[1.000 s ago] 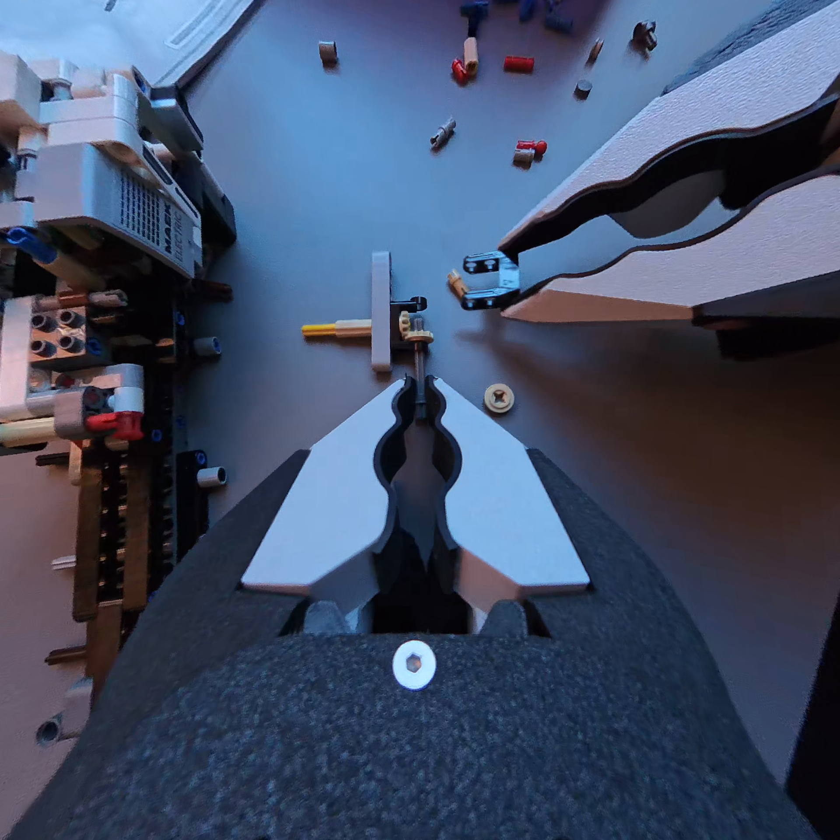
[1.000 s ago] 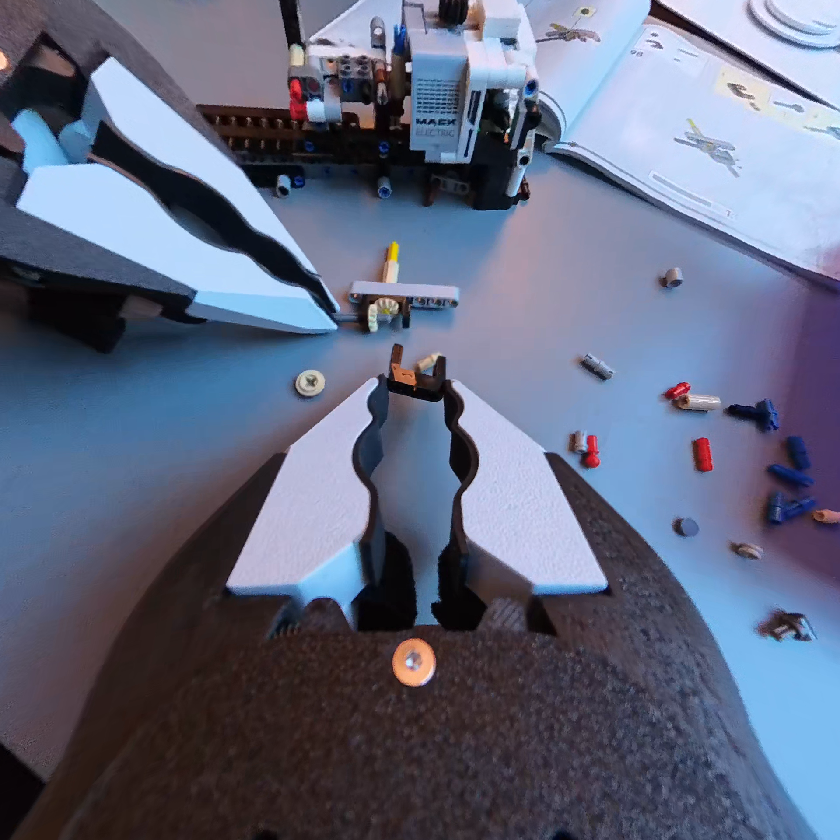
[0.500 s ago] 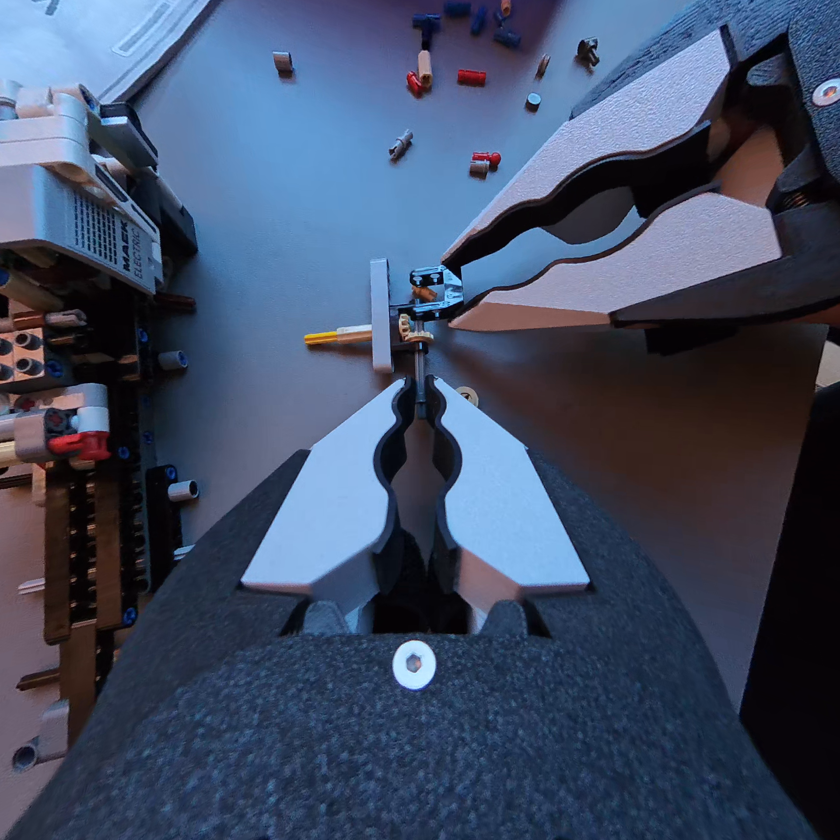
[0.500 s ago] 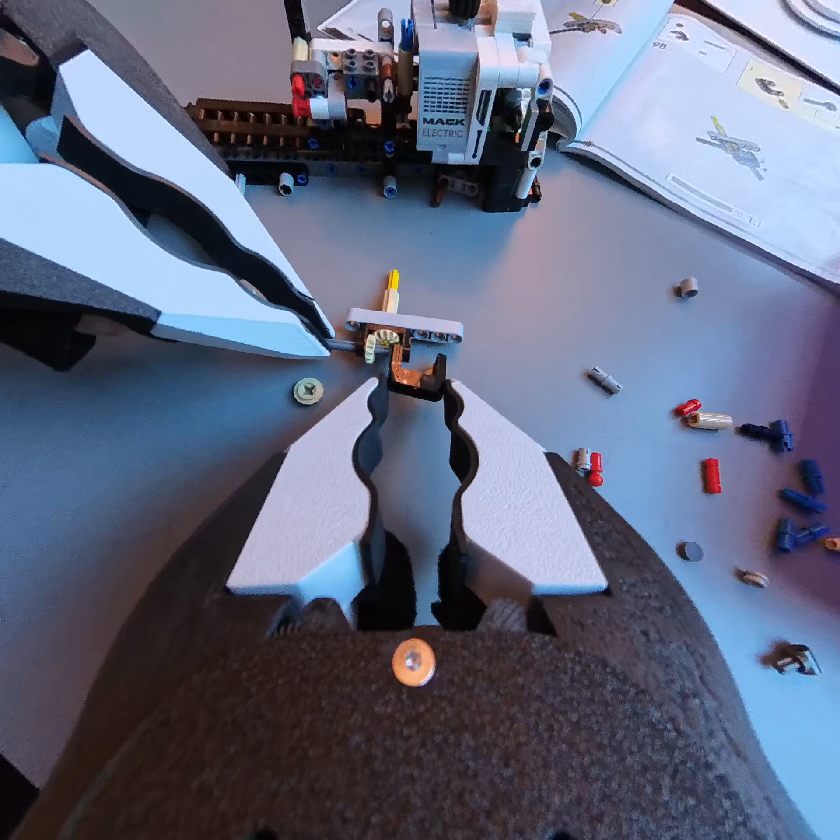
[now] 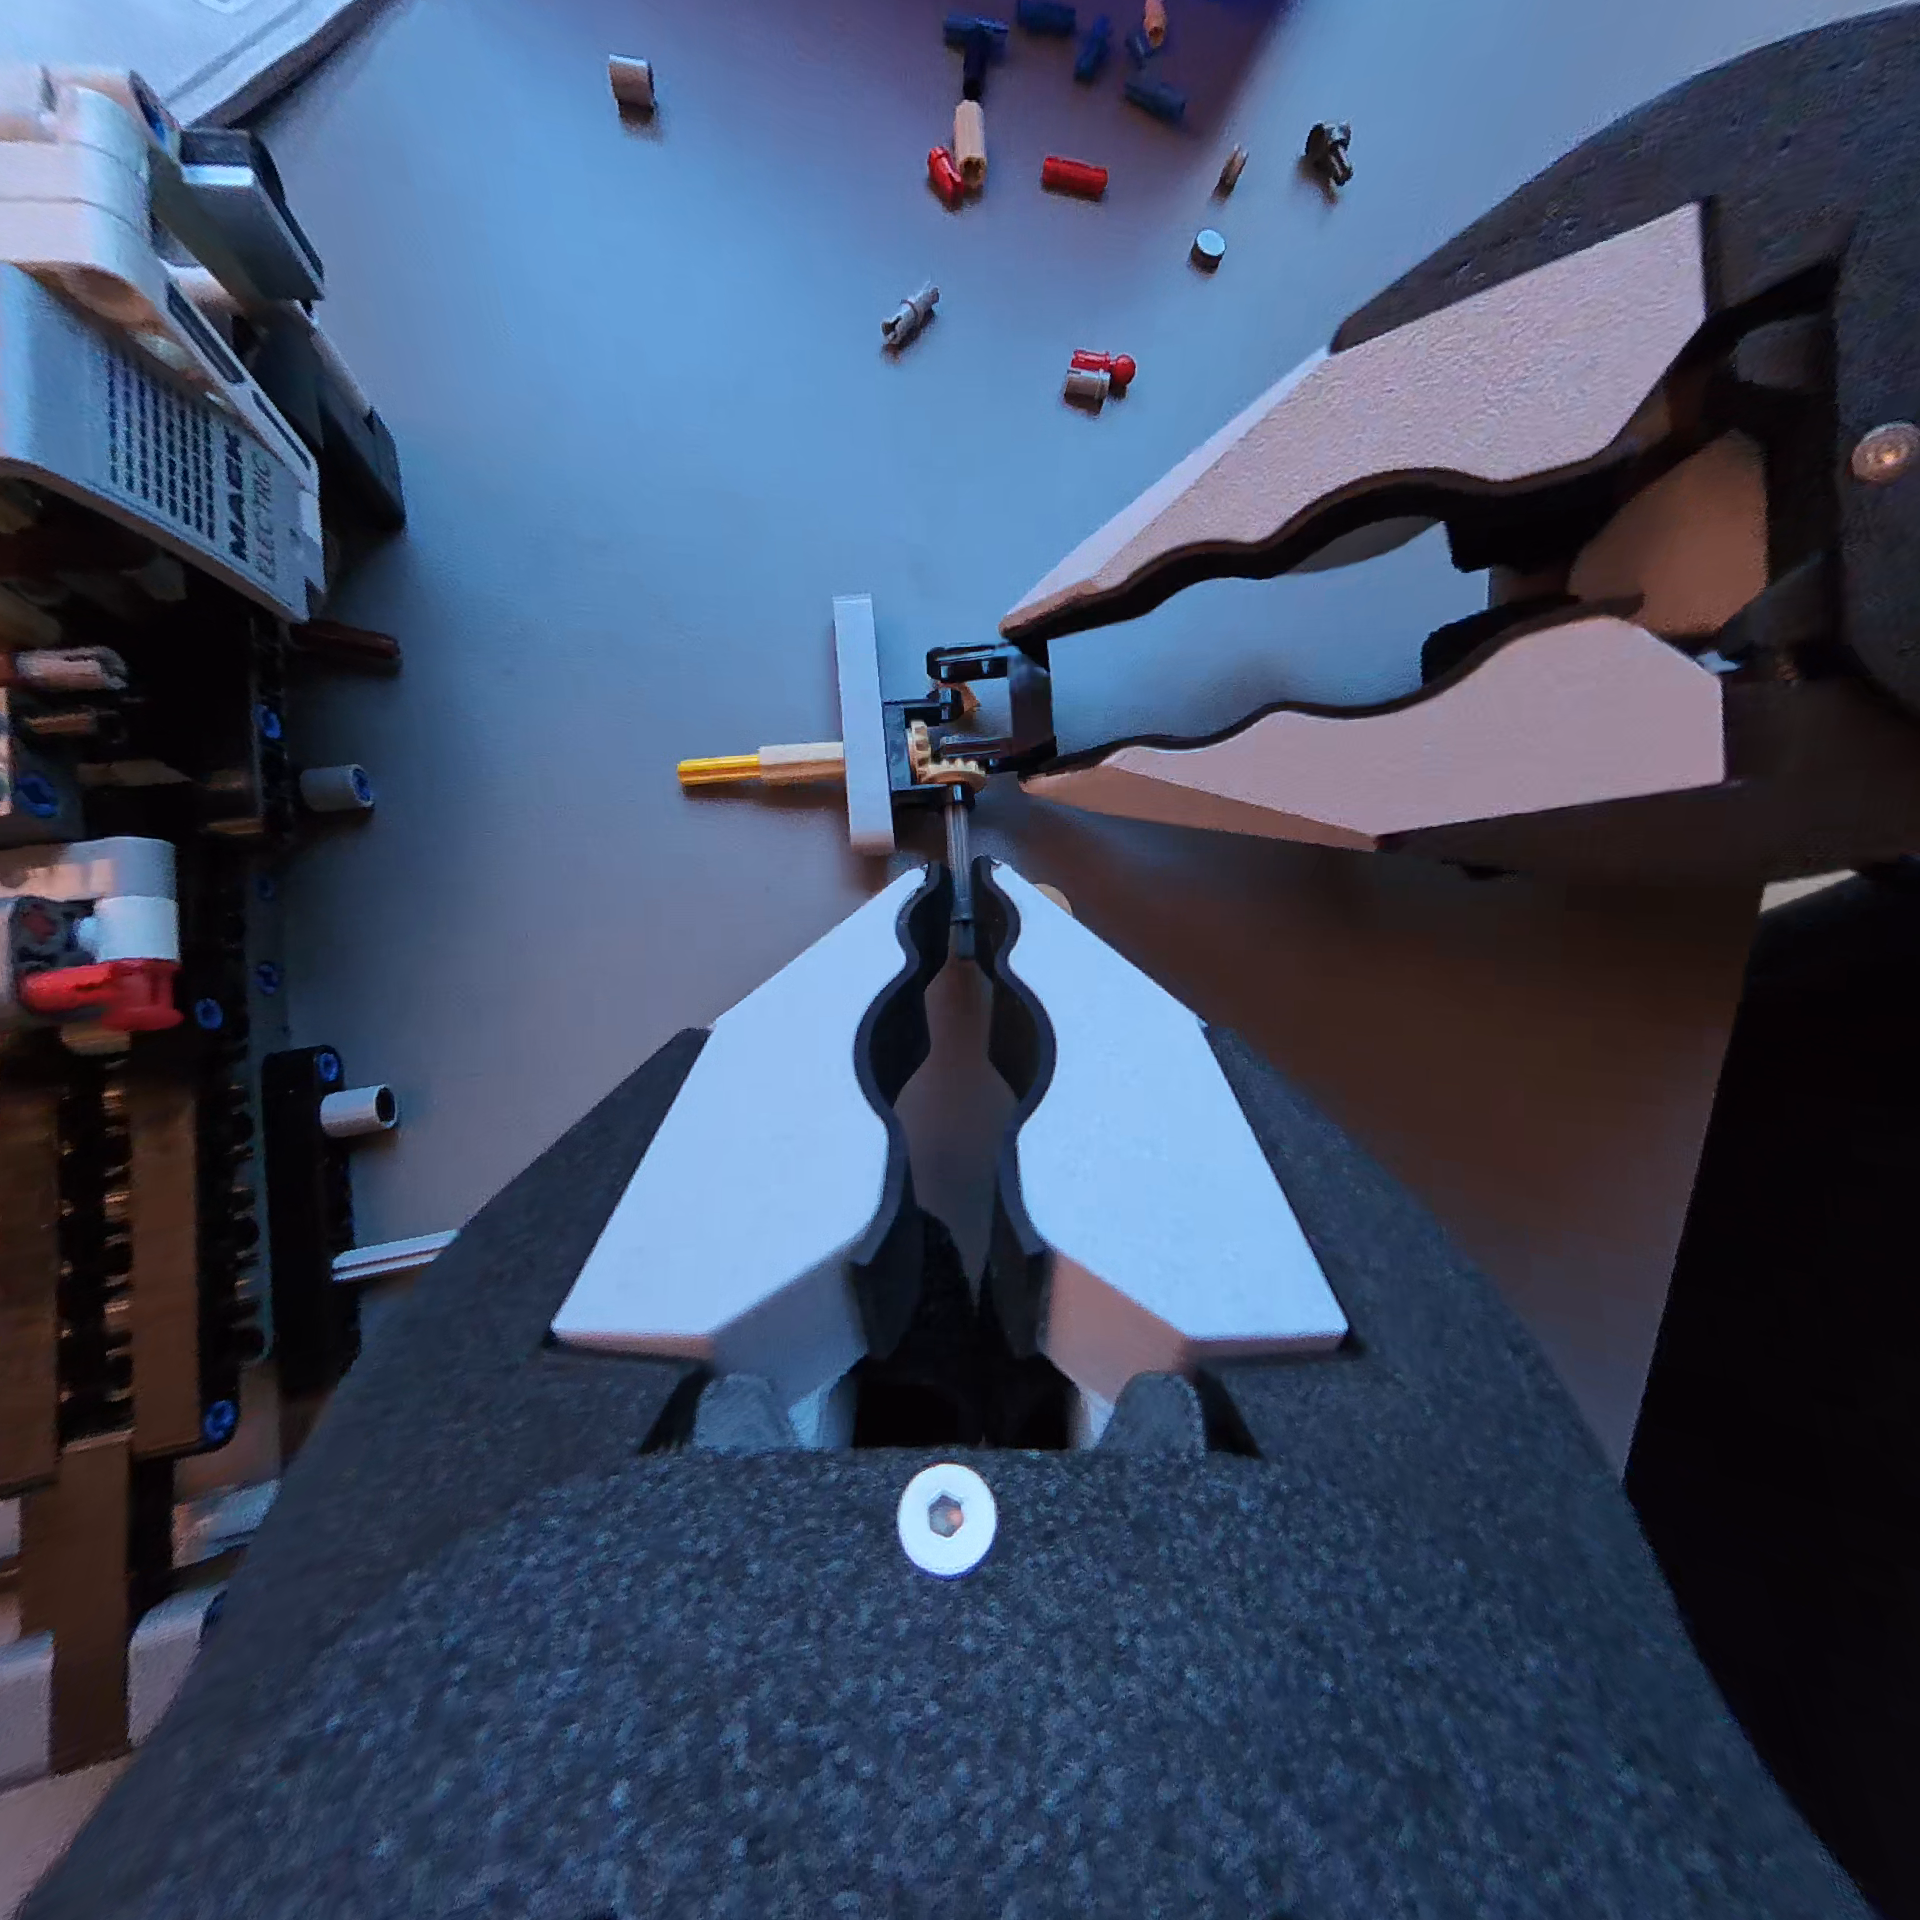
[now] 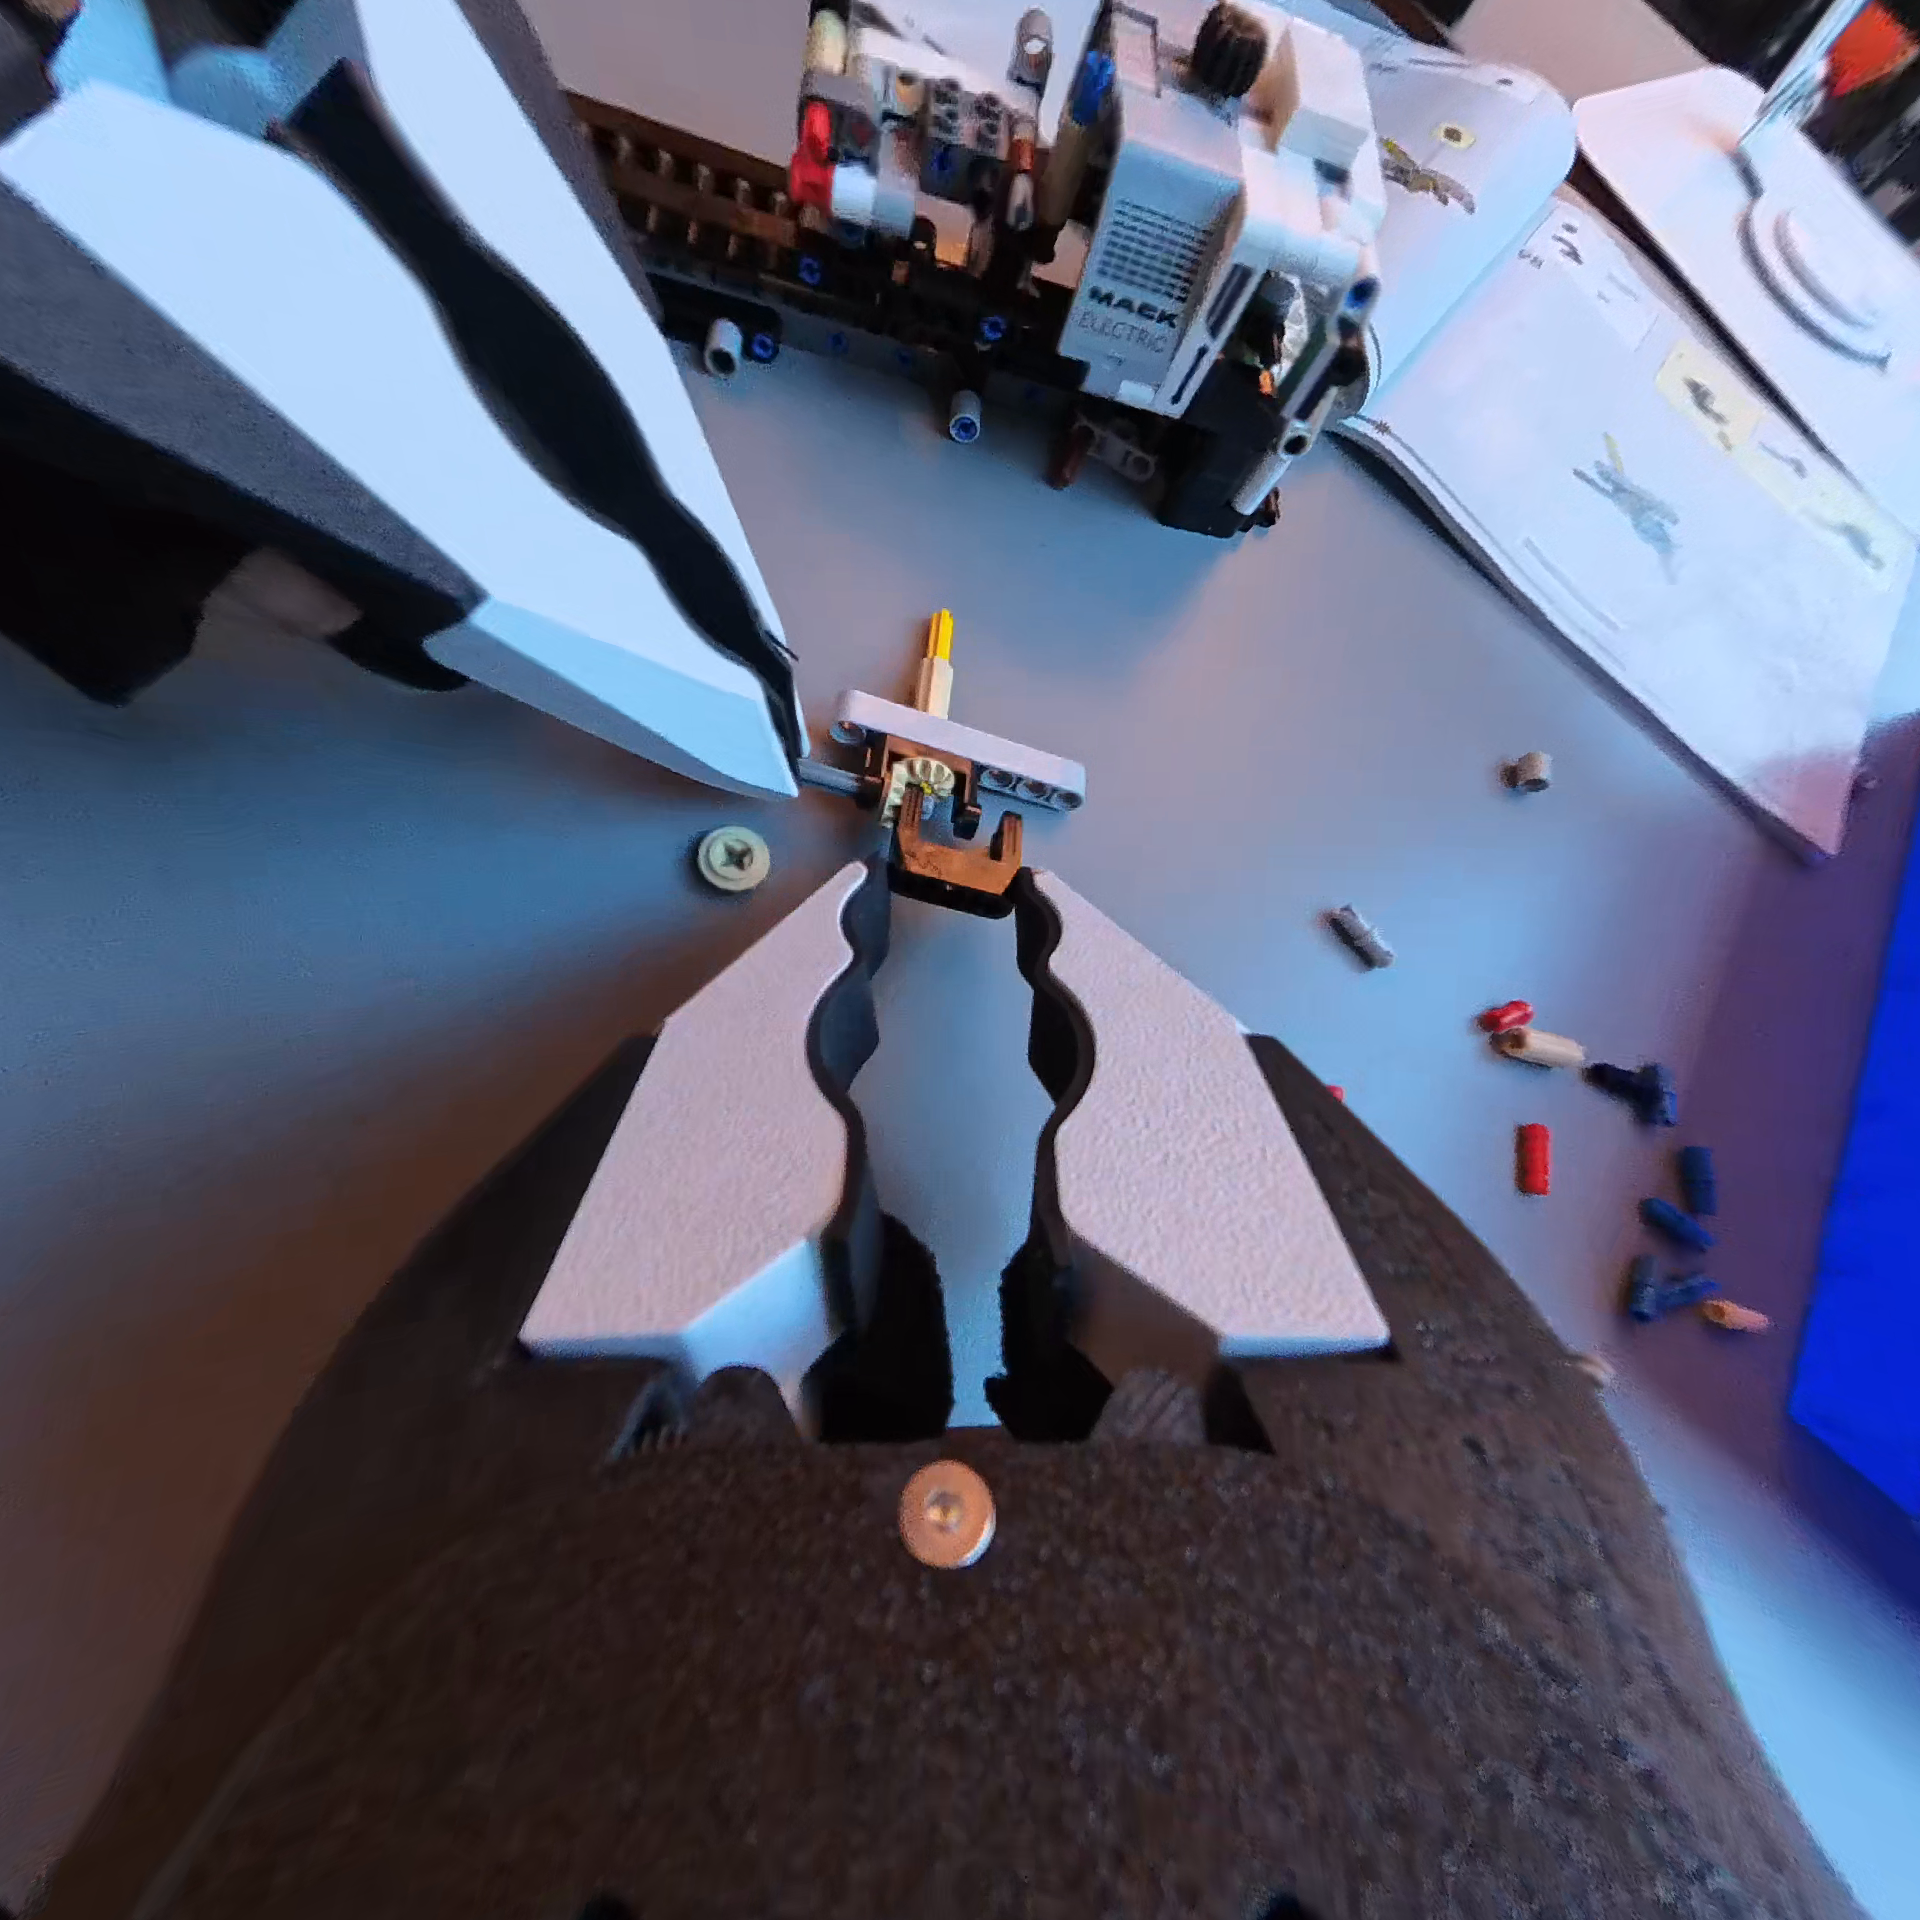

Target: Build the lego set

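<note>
the left gripper (image 5: 962,902) is clamped on the grey axle (image 5: 958,850) to steady the white beam (image 5: 864,722). the right gripper (image 6: 951,891) pinches a black bracket (image 6: 954,857) against the beam's gear (image 6: 912,781), probably not yet seated.

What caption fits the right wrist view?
Right tool presses a black bracket onto a small gear assembly steadied by the left tool.
</note>
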